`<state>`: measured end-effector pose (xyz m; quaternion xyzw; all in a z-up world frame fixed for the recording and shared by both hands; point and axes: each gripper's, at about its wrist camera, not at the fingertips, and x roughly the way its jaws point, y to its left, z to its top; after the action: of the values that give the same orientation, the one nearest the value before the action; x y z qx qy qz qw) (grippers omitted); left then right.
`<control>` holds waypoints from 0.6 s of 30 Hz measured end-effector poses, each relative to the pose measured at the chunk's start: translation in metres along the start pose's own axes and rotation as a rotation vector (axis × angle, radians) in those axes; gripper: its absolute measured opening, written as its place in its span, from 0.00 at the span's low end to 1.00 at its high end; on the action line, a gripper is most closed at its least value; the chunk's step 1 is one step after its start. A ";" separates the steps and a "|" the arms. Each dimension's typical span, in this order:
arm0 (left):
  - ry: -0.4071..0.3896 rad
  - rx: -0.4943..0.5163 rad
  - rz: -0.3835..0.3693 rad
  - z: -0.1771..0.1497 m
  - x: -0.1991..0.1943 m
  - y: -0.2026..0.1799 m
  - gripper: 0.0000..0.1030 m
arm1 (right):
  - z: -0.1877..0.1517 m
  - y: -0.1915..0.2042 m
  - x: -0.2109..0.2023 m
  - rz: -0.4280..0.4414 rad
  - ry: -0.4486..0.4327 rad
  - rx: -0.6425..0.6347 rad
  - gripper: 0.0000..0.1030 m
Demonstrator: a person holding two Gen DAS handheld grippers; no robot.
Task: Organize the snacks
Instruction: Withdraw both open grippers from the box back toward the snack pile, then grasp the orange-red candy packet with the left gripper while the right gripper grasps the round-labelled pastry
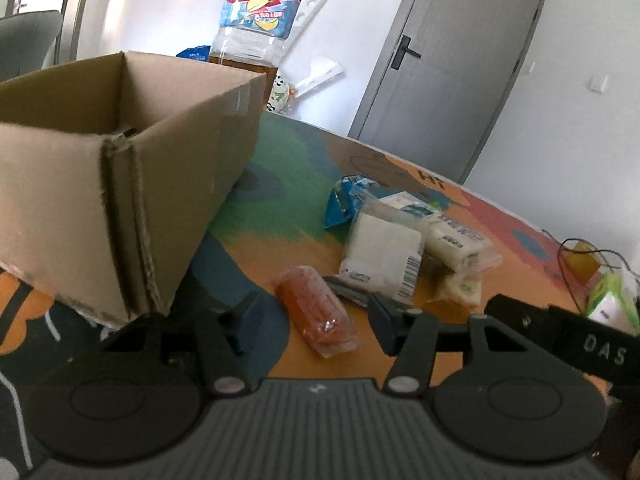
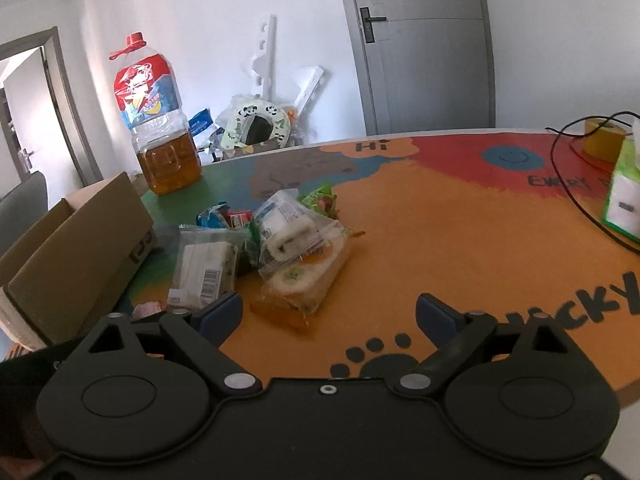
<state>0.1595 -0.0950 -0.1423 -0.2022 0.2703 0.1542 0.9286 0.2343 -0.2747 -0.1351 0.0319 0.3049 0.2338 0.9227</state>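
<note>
An open cardboard box (image 1: 120, 184) stands on the colourful table; it also shows at the left in the right wrist view (image 2: 76, 256). A pile of wrapped snacks lies beside it: an orange packet (image 1: 316, 312), a white packet with a barcode (image 1: 384, 256), a white roll (image 1: 452, 236) and a blue packet (image 1: 344, 200). My left gripper (image 1: 312, 324) is open, its fingers either side of the orange packet, not closed on it. My right gripper (image 2: 328, 316) is open and empty just in front of a wrapped sandwich (image 2: 304, 280) and the white barcode packet (image 2: 204, 272).
A large bottle of amber liquid (image 2: 160, 132) stands behind the box. A green tissue box (image 2: 624, 192), a yellow tape roll (image 2: 604, 140) and a black cable (image 2: 560, 168) lie at the table's right. The right gripper's arm (image 1: 560, 332) reaches in beside the left one.
</note>
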 end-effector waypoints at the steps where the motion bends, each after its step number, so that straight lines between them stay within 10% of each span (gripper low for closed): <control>1: 0.001 0.005 0.004 0.000 0.001 -0.001 0.54 | 0.001 0.001 0.003 0.000 0.002 -0.001 0.91; 6: 0.007 0.016 0.004 0.001 0.004 0.003 0.25 | 0.007 0.007 0.019 -0.006 0.018 -0.020 0.91; 18: 0.026 -0.042 -0.042 0.008 0.004 0.016 0.20 | 0.017 0.031 0.046 -0.024 0.038 -0.088 0.87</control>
<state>0.1599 -0.0766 -0.1435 -0.2292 0.2745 0.1377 0.9236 0.2638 -0.2250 -0.1408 -0.0168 0.3120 0.2362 0.9201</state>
